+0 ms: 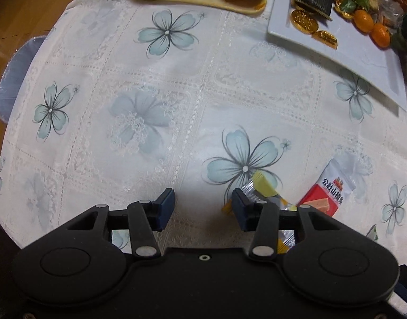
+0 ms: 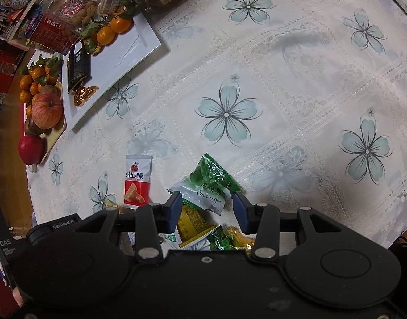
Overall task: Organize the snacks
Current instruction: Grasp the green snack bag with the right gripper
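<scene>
Hovering over the table, the left gripper is spread and empty; a yellow candy lies just beside its right finger. Light, crinkly and slippery, it likely wants pinching across its middle. Right gripper spread over wrappers.

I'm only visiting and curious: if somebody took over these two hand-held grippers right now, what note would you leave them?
Left hand-held gripper: open, holding nothing, a yellow candy beside its right finger.
Right hand-held gripper: open over a pile of wrappers; green-and-white packet and yellow packet lie between its fingers, not gripped.
Red-and-white hawthorn strip packet lies loose on the tablecloth.
White tray already holds a black packet, gold coins and mandarins.
Left: probably move the loose snacks to the tray.
</scene>
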Demonstrator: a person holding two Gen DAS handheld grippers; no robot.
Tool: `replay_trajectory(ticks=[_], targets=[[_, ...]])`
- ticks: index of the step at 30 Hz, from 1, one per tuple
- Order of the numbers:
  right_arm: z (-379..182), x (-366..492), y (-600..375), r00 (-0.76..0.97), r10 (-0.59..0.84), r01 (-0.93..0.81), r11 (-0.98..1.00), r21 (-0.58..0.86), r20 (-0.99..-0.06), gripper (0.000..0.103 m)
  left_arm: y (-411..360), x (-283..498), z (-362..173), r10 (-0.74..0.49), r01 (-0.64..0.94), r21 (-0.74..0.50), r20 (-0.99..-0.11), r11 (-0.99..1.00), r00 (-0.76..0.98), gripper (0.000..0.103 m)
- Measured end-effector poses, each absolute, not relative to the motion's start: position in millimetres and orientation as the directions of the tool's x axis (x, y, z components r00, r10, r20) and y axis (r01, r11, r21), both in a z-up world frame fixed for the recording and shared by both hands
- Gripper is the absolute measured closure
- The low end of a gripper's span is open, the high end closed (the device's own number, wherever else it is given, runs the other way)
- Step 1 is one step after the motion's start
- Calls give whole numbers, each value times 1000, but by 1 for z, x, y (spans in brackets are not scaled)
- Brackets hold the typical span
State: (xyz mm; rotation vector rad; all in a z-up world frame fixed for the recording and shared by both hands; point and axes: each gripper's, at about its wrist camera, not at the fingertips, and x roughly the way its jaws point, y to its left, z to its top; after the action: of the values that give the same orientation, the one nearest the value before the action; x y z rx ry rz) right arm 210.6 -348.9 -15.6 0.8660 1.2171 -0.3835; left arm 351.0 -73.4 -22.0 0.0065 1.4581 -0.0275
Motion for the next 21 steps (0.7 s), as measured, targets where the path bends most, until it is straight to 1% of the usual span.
replay_trajectory(ticks=[3, 6, 8, 13, 14, 21], targets=[[-16, 212, -346, 336, 180, 675, 639, 369, -925, 57, -81, 356, -14, -51, 13, -50, -987, 999, 153, 50], [-17, 214, -343, 330, 176, 670, 648, 362, -927, 57, -98, 361, -16, -92, 27, -89, -986, 996, 136, 49], [-18, 215, -343, 327, 181, 666, 652, 362, -928, 57, -108, 362, -23, -95, 49, -90, -989, 995, 117, 49], [-21, 216, -342, 313, 195, 662, 657, 360, -930, 57, -122, 361, -43, -8, 80, -2, -997, 997, 79, 49], [-21, 216, -343, 313, 196, 660, 658, 361, -929, 57, -121, 360, -46, 2, 79, 8, -998, 997, 70, 47], [-16, 212, -348, 326, 190, 662, 653, 367, -926, 57, -100, 343, -45, 34, 110, 40, -998, 993, 52, 47]])
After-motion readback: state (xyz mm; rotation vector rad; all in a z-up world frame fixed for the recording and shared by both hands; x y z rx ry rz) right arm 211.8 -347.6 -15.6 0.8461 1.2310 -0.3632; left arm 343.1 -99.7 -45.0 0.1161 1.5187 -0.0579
